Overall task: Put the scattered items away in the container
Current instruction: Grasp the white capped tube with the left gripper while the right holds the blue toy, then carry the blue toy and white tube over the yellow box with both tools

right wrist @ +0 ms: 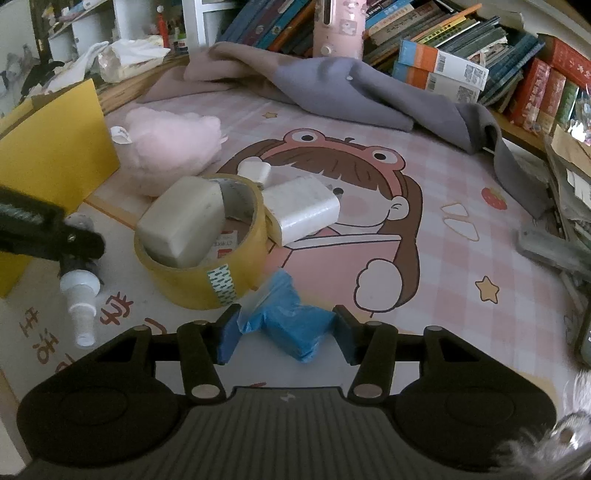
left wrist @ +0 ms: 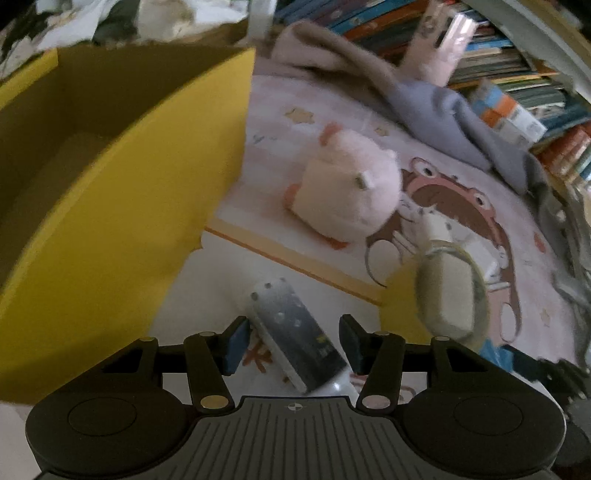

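The yellow box (left wrist: 122, 192) stands open at the left; its side also shows in the right wrist view (right wrist: 55, 147). My left gripper (left wrist: 293, 343) is open with a dark, white-capped tube (left wrist: 295, 332) lying between its fingers on the mat. My right gripper (right wrist: 284, 332) is open around a blue plastic packet (right wrist: 291, 321). A pink plush toy (left wrist: 351, 192) (right wrist: 166, 147) lies beside the box. A yellow tape roll (right wrist: 207, 236) (left wrist: 448, 291) holds a grey block (right wrist: 181, 221). A white charger (right wrist: 299, 210) lies behind it.
A grey and beige cloth (right wrist: 351, 88) lies at the back of the cartoon mat (right wrist: 443, 229). Books (right wrist: 461, 48) are stacked behind and to the right. A pink bottle (right wrist: 338, 29) stands at the back. The left gripper's arm (right wrist: 40, 232) shows at the left of the right wrist view.
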Demonstrator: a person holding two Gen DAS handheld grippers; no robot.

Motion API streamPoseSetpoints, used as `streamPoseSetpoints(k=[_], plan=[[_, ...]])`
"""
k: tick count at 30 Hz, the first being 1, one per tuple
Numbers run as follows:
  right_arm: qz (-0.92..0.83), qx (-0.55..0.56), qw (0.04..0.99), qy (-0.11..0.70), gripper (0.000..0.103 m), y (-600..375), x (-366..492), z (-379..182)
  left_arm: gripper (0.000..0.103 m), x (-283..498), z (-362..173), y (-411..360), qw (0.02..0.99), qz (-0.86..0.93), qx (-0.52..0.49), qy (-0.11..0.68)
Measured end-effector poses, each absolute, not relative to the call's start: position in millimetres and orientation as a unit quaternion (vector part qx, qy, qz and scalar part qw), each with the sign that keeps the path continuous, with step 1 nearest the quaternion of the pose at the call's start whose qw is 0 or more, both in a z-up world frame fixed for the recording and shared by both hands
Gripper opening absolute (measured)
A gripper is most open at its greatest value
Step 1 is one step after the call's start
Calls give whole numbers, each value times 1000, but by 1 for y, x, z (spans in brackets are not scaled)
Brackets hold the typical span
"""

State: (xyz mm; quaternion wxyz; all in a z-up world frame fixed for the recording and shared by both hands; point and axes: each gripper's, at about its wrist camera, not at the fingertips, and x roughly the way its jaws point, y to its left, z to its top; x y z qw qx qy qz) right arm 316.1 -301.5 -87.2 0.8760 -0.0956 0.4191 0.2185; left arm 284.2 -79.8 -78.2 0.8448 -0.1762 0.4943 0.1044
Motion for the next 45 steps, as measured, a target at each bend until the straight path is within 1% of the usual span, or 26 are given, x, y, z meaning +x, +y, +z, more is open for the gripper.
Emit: streamPoseSetpoints(k=[2, 4, 6, 9, 12, 17, 20, 23, 27, 30, 45], plan=[[218, -98, 876, 419, 51, -302, 316, -87, 50, 286, -81, -82, 848, 106, -170, 491], [216, -98, 877, 419, 52, -302, 316, -87, 43, 287, -81, -88, 851, 93, -154, 493], [215, -97, 877, 419, 52, -302, 316, -87, 31, 284, -81, -95, 852, 73, -148, 497], [218, -99, 876, 418, 49, -302, 315, -87, 31, 280, -79, -113, 858, 30, -99, 503], [218, -99, 876, 419, 48, -302, 314, -87, 31, 279, -81, -124, 861, 20, -57, 505], [211, -103, 876, 421, 52, -304, 312, -86, 31, 284, -83, -125, 859, 28, -59, 507], [212, -98, 876, 423, 50, -307, 311, -86, 31, 281, -85, -130, 863, 24, -45, 503], [215, -102, 876, 419, 43, -306, 308, -85, 31, 274, -84, -130, 866, 19, -29, 498], [215, -101, 880, 412, 41, -308, 304, -82, 31, 268, -77, -129, 870, 14, -47, 491], [211, -97, 886, 402, 41, -310, 301, -77, 31, 263, -66, -131, 877, 8, -44, 478], [205, -86, 906, 361, 41, -312, 266, -35, 31, 224, -21, -122, 897, -45, -91, 431]])
